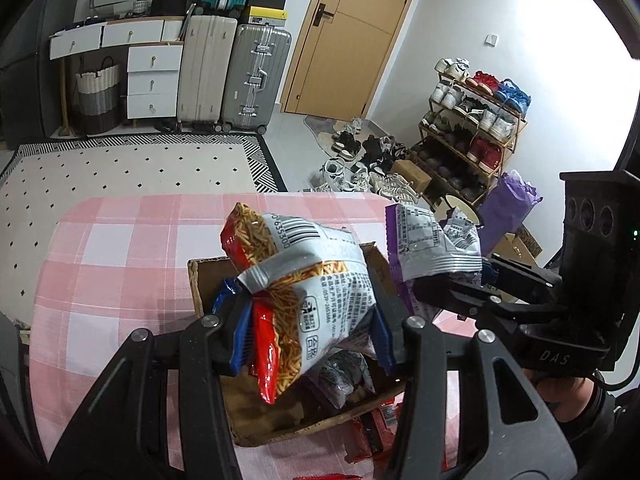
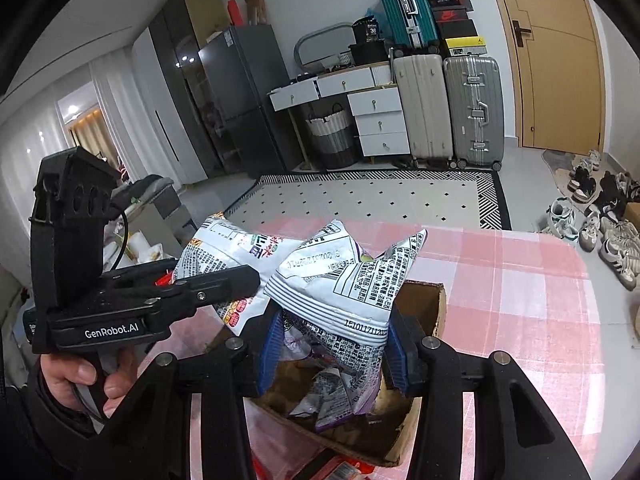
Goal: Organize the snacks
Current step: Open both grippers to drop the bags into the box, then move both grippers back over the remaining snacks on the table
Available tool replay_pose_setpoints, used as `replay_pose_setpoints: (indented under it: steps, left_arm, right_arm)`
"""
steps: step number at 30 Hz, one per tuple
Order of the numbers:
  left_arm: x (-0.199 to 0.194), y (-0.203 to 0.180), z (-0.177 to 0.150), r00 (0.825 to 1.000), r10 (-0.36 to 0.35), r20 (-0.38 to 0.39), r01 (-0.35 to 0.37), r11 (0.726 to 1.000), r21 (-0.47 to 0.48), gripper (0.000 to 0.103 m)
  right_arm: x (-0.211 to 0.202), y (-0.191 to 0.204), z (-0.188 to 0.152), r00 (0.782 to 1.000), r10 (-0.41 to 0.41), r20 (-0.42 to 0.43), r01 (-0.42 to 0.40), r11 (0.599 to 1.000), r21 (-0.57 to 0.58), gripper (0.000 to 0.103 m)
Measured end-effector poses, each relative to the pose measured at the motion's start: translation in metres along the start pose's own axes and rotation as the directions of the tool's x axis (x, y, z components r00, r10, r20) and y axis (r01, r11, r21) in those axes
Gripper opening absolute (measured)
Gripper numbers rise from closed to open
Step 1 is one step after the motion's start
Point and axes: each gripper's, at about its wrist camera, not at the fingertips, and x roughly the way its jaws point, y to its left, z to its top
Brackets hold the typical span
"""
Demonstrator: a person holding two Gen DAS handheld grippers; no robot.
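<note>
- We see an open cardboard box on the table, its brown walls ragged and torn at the rim; inside lie crumpled foil packets, grey and purple, over a bare brown floor.
- Our left gripper is clamped on a red-and-silver snack bag, held in the air right above the box; the bag is glossy, creased, printed with a noodle-stick pattern, a barcode and small black text, and pinched at the waist between the blue pads.
- Our right gripper is clenched on a purple-and-silver snack bag, also above the box and just beside the first bag; its foil is crinkled, with a crimped seal edge and dense printed text.
- More red wrappers lie on the table against the box's near side.
- The table wears a pink-and-white checked cloth, soft and matte.
- Beyond the table lies a white rug with black diamonds, with hard-shell ribbed suitcases and a shoe rack further off.
</note>
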Motion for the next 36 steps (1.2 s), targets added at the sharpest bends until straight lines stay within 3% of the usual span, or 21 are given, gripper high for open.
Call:
replay_pose_setpoints:
  steps: [8, 11, 13, 16, 26, 31, 33, 36]
  left_arm:
    - [0.023, 0.009, 0.005, 1.000, 0.007, -0.018, -0.007, 1.000, -0.008, 0.048]
    - [0.021, 0.011, 0.001, 1.000, 0.007, -0.011, -0.007, 1.000, -0.007, 0.056]
    - [0.017, 0.009, -0.002, 1.000, 0.010, -0.007, -0.010, 1.000, -0.003, 0.057]
    - [0.010, 0.009, -0.004, 1.000, 0.015, 0.005, -0.015, 1.000, -0.009, 0.057]
    - [-0.050, -0.015, -0.021, 0.997, 0.027, 0.067, -0.028, 0.999, 0.021, 0.060]
    - [-0.081, -0.034, -0.034, 0.995, 0.044, 0.095, -0.048, 0.998, 0.038, 0.071]
    - [-0.097, -0.045, -0.043, 0.988, 0.093, 0.125, -0.101, 0.993, 0.064, 0.081]
    - [-0.118, -0.055, -0.055, 0.986, 0.079, 0.146, -0.090, 0.994, 0.066, 0.082]
  right_arm:
    - [0.023, 0.003, -0.006, 0.998, -0.007, -0.060, 0.005, 0.999, -0.045, 0.048]
    - [0.027, 0.005, -0.011, 0.997, -0.042, -0.065, 0.038, 0.997, -0.063, 0.061]
    - [0.028, 0.002, -0.011, 0.996, -0.071, -0.057, 0.068, 0.996, -0.050, 0.076]
    - [0.020, -0.003, -0.010, 0.995, -0.096, -0.032, 0.095, 0.995, -0.038, 0.082]
    - [-0.044, 0.007, -0.005, 0.993, -0.075, 0.086, 0.077, 0.997, -0.021, 0.082]
    - [-0.087, 0.023, -0.010, 0.987, -0.068, 0.148, 0.073, 0.997, -0.027, 0.085]
    - [-0.100, 0.031, -0.012, 0.984, -0.065, 0.163, 0.070, 0.997, -0.026, 0.085]
    - [-0.121, 0.042, -0.019, 0.980, -0.066, 0.186, 0.072, 0.997, -0.025, 0.085]
